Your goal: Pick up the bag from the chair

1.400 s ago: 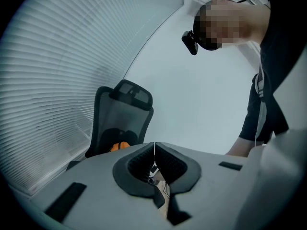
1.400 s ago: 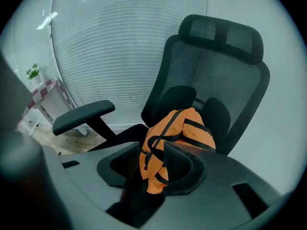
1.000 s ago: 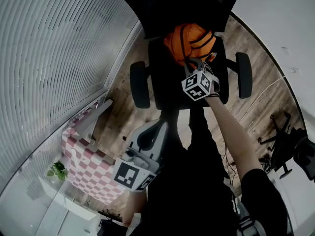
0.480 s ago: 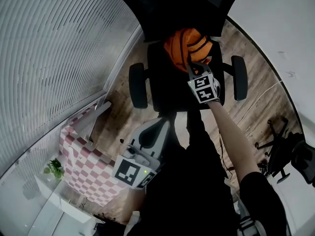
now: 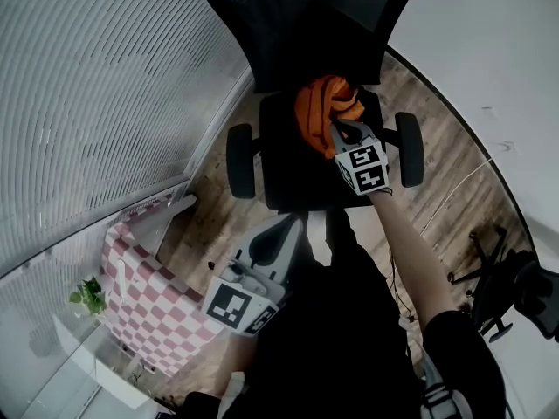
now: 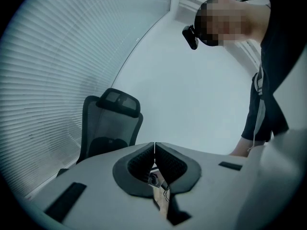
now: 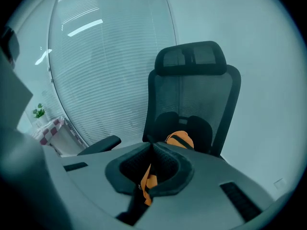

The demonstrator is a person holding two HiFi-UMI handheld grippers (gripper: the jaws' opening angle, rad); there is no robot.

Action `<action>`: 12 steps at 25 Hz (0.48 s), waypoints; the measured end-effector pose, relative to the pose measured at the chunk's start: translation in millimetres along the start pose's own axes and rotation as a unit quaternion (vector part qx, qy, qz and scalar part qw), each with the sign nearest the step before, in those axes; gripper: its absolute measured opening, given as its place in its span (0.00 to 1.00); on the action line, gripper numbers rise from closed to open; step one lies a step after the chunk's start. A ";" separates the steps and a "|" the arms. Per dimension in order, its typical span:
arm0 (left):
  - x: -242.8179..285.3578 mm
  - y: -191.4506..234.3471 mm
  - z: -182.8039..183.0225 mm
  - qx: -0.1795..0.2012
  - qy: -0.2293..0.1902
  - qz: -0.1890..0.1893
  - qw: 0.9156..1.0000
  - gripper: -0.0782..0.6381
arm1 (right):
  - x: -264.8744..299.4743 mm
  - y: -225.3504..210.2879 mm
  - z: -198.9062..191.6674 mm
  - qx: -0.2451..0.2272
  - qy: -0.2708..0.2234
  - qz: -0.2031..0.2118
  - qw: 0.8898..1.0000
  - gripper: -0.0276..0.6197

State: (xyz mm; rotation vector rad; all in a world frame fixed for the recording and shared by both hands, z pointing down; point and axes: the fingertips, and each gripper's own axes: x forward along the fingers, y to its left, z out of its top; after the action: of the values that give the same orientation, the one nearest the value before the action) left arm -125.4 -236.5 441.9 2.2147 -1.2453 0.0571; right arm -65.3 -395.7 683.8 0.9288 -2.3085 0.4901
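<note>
An orange bag (image 5: 320, 110) with black straps rests against the backrest of a black office chair (image 5: 288, 168). My right gripper (image 5: 337, 131) is at the bag's near side, shut on an orange strap. In the right gripper view the strap (image 7: 146, 180) runs between the closed jaws, and the bag (image 7: 180, 140) shows just beyond my right gripper (image 7: 152, 145). I cannot tell whether the bag is clear of the seat. My left gripper (image 5: 281, 223) hangs low near my body, short of the chair. It is shut and empty, as my left gripper (image 6: 154, 147) also shows in its own view.
The chair's armrests (image 5: 240, 160) flank the seat, and a window blind (image 5: 96, 94) runs along the left. A pink checkered table (image 5: 153, 299) with a small plant (image 5: 87, 295) stands at lower left. Another chair base (image 5: 489, 278) is on the wooden floor at right.
The right gripper has stayed shut on the bag's strap. The bag has gone from a round heap to a narrower, pulled-up bunch. The left gripper has barely moved.
</note>
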 end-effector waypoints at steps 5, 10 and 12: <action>-11.2 -28.6 -9.1 0.001 -0.009 0.005 1.000 0.16 | -27.3 2.2 18.1 -0.007 -0.024 0.017 1.000 0.08; -26.3 -50.6 -17.3 0.009 -0.025 0.016 1.000 0.16 | -59.3 17.3 34.1 -0.026 -0.048 0.038 0.998 0.08; -30.5 -60.5 -18.2 0.014 -0.033 0.021 0.999 0.16 | -76.7 23.3 37.8 -0.029 -0.059 0.048 0.997 0.08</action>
State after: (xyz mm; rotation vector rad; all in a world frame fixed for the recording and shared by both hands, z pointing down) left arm -90.2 -180.4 418.8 2.2319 -1.3343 0.0176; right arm -52.4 -361.4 603.1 0.8427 -2.4686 0.4157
